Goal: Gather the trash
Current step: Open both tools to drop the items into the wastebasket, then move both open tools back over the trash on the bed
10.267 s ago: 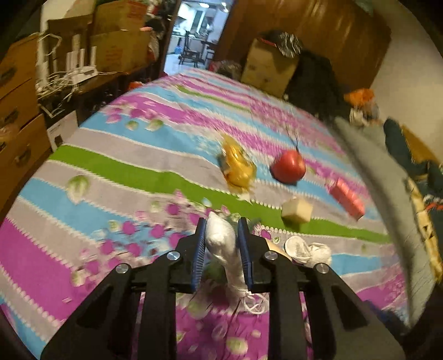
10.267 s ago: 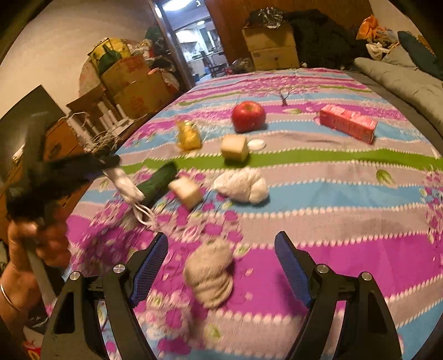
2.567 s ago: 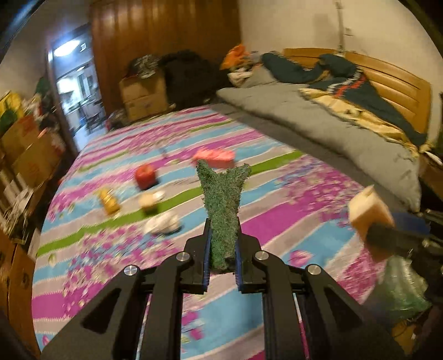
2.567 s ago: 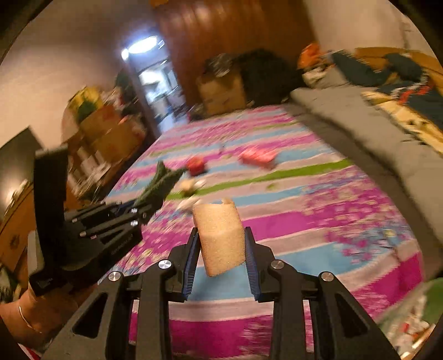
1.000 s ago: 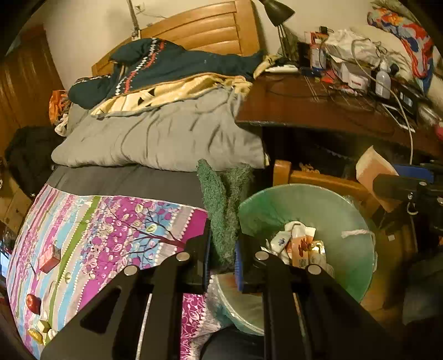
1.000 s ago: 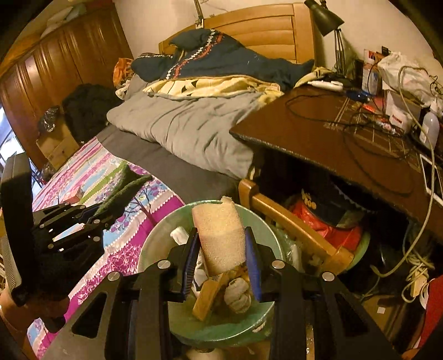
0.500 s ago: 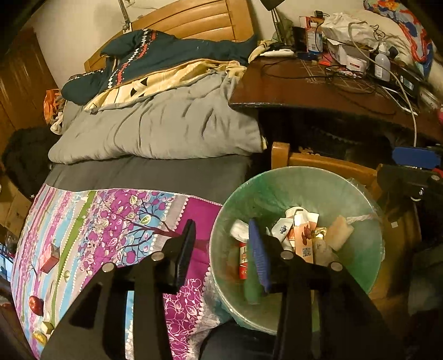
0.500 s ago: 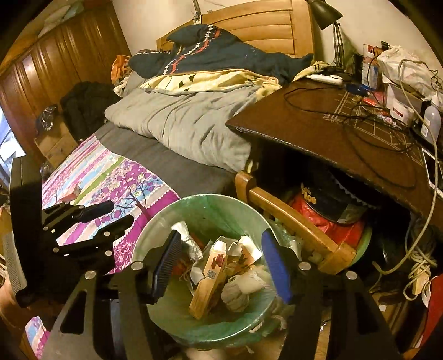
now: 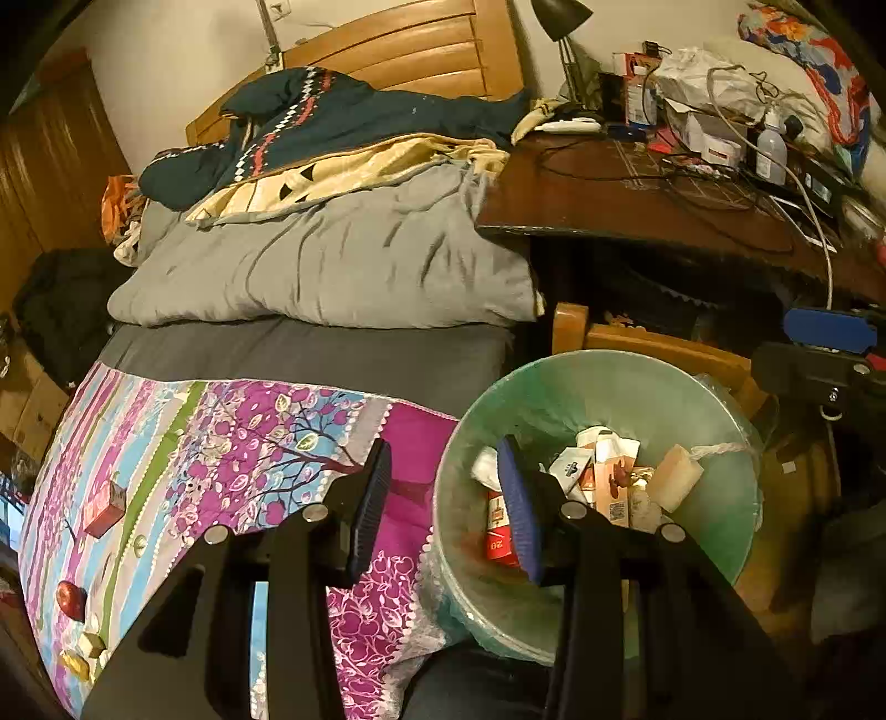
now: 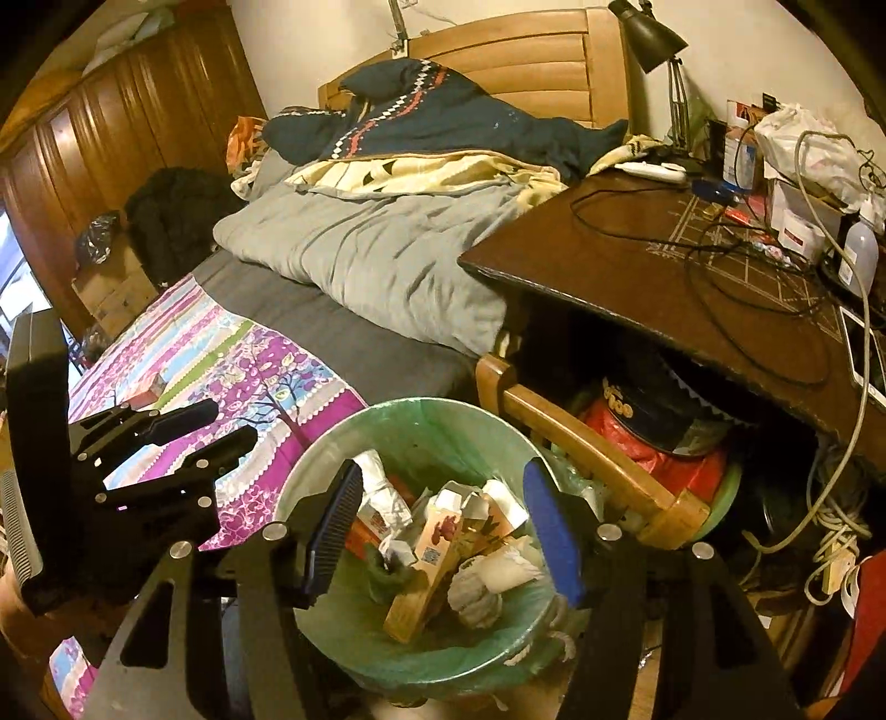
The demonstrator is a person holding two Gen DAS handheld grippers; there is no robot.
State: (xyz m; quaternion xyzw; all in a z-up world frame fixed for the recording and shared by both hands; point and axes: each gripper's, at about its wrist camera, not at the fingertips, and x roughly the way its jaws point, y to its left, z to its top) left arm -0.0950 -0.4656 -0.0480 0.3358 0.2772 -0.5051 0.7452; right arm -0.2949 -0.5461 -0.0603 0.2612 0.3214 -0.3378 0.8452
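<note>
A round bin with a green liner (image 9: 714, 443) (image 10: 310, 476) stands beside the bed and holds several pieces of trash, among them cartons (image 10: 437, 531), a beige sponge block (image 9: 673, 484) and a dark green scrap (image 10: 387, 576). My left gripper (image 9: 443, 498) is open and empty, straddling the bin's left rim. My right gripper (image 10: 443, 537) is open and empty just above the bin. The left gripper also shows in the right wrist view (image 10: 216, 426). On the striped bedspread (image 9: 166, 443) far back lie a red apple (image 9: 71, 601), a red carton (image 9: 105, 507) and small yellowish items (image 9: 83, 653).
A wooden chair (image 10: 581, 443) stands right behind the bin. A dark desk (image 10: 664, 277) with cables, bottles and a lamp (image 10: 648, 27) overhangs it. A grey quilt (image 9: 332, 260) and clothes lie at the bed's head.
Both grippers opened over the bin a second ago: the green scrap left the left one, the sponge block left the right one, and both now lie in the bin. Since half a second ago, little moved.
</note>
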